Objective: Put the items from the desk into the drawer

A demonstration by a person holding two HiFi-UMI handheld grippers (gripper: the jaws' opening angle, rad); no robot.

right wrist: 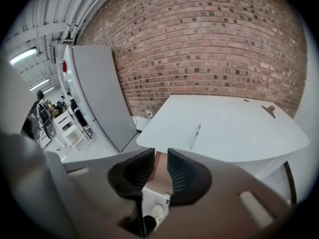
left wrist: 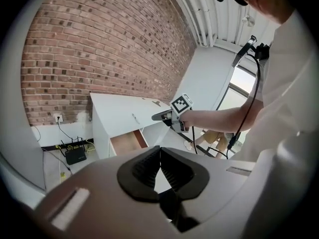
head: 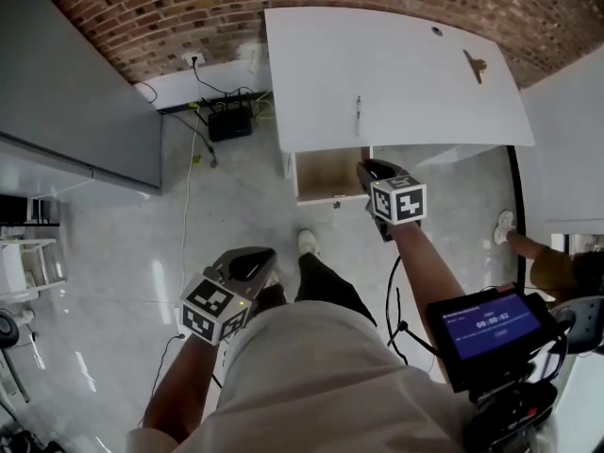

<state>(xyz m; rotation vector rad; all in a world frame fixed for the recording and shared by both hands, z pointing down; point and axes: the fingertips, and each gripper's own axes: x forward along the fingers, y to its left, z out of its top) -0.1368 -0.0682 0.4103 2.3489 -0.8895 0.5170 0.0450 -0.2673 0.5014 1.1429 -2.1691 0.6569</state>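
Between the ribbed black jaws of the right gripper (right wrist: pixel 160 158), slightly apart and empty, shows the open wood-lined drawer (head: pixel 328 174) just below; ahead lies a slim grey pen (right wrist: pixel 196 134) on the white desk top (right wrist: pixel 234 138), probably light, stiff and apt to roll, best pinched mid-barrel. Bare top surrounds it, the desk's front edge sits just above the drawer, and the left gripper (left wrist: pixel 159 156), clenched empty, hangs well behind.

**Right arm reaching out, left held low**

The right gripper (head: pixel 366 172) is held forward on a bare, outstretched right forearm (head: pixel 427 264). Its jaws stand a narrow gap apart with nothing gripped between them. The left gripper (head: pixel 249 260) hangs lower, close beside the person's leg (head: pixel 326 286), on a bent left forearm (head: pixel 177 396). Its jaws are closed tip to tip and empty.
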